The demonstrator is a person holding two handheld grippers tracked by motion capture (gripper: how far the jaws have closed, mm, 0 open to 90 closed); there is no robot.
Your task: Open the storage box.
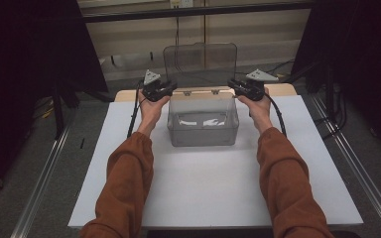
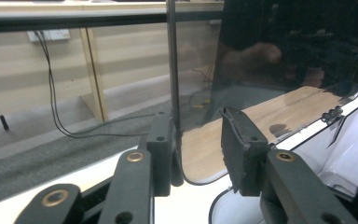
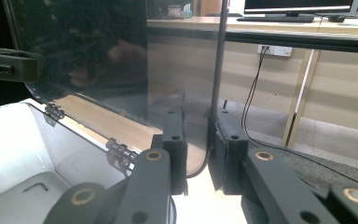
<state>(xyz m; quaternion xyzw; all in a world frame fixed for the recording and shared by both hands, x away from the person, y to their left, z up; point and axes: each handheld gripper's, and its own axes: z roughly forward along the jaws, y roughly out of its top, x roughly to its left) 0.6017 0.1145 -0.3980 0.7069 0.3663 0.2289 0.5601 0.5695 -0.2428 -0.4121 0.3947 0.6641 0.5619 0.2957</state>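
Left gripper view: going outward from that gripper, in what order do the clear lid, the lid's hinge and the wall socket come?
1. Clear lid: nearest, its edge stands upright between the jaws of the left gripper.
2. Hinge: farther off to the right, at the lid's bottom edge.
3. Wall socket: farthest, upper left, on the wall beyond the floor.

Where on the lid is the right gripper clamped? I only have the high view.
Observer: The right gripper is shut on the lid at its side edge, low, near the bottom corner.
Operator: And the other one?
Observer: The left gripper holds the opposite edge, also near the bottom corner.
Operator: Hinges?
Observer: Two black hinges join the lid to the box; both look seated.
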